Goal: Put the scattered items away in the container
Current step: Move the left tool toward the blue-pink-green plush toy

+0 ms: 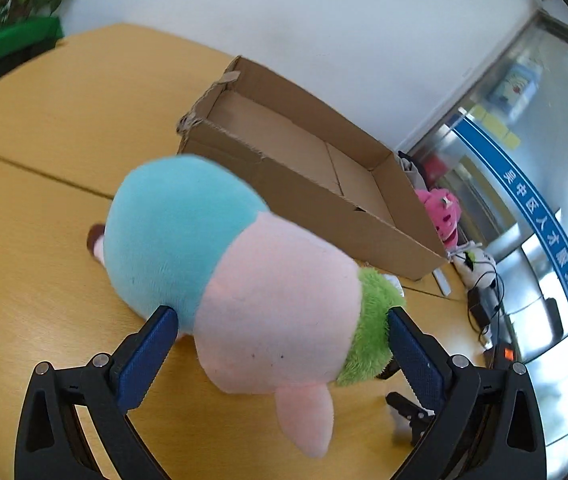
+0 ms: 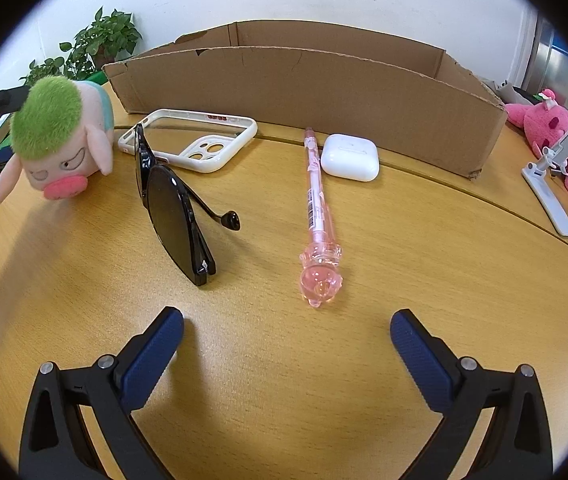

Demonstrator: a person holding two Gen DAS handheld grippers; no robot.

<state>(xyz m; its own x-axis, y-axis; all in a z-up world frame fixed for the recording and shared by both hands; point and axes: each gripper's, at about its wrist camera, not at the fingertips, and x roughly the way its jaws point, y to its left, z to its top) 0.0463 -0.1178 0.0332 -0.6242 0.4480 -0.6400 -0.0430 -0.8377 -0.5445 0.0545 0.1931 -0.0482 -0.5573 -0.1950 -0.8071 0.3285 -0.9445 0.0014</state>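
A plush pig (image 1: 240,276) with green hair, pink head and teal body lies between the fingers of my left gripper (image 1: 282,320), whose jaws stand wide on either side of it; it rests on the wooden table. It also shows in the right wrist view (image 2: 64,136) at the far left. The open cardboard box (image 1: 364,232) stands behind it, and in the right wrist view (image 2: 308,92) at the back. My right gripper (image 2: 286,330) is open and empty, low over the table. Before it lie black sunglasses (image 2: 172,204), a pink pen (image 2: 318,208), a white earbud case (image 2: 350,157) and a white phone case (image 2: 192,140).
A pink plush toy (image 2: 548,136) and a white phone stand (image 2: 556,184) sit at the right beyond the box. Potted plants (image 2: 100,44) stand at the back left. Cables and a black device (image 1: 484,308) lie by the table's right edge.
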